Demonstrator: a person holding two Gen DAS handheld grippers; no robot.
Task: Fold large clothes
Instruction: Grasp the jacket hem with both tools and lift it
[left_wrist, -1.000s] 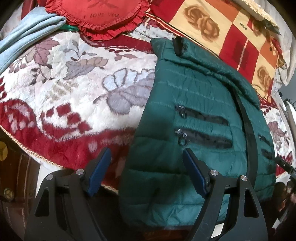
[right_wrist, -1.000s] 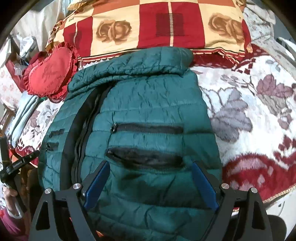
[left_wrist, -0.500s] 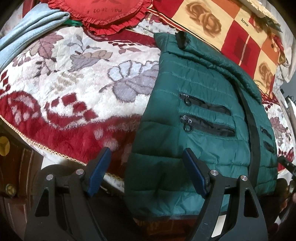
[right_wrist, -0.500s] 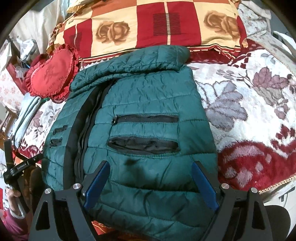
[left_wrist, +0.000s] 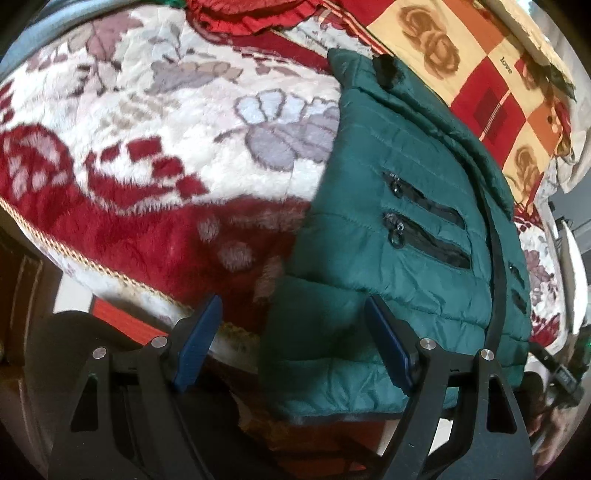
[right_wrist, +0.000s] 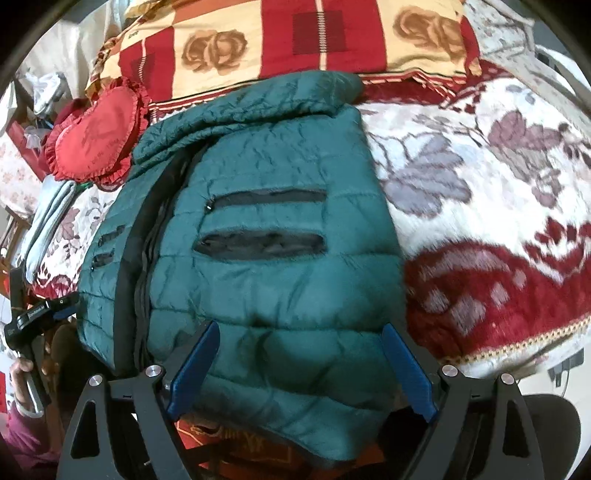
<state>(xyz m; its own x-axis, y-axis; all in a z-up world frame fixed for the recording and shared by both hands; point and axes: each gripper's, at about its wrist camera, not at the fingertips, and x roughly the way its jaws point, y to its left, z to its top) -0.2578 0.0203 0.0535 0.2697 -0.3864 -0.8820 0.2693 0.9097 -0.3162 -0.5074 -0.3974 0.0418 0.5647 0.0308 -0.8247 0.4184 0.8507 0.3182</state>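
A dark green quilted puffer jacket lies front-up on the bed, its hem hanging over the near edge; it also shows in the right wrist view. It has black zip pockets and a black centre zipper. My left gripper is open and empty at the jacket's lower left hem corner, with one finger over the hem. My right gripper is open and empty, its fingers apart over the lower right hem. The left gripper also shows in the right wrist view beside the jacket's far side.
The bed is covered by a red and white floral blanket. A checked rose pillow lies behind the jacket. A red heart cushion and folded light blue cloth lie at the left. The bed edge with gold trim drops to the floor.
Both grippers have drawn back and down towards the near bed edge, so the jacket's hem now sits between their fingers. Both stay open.
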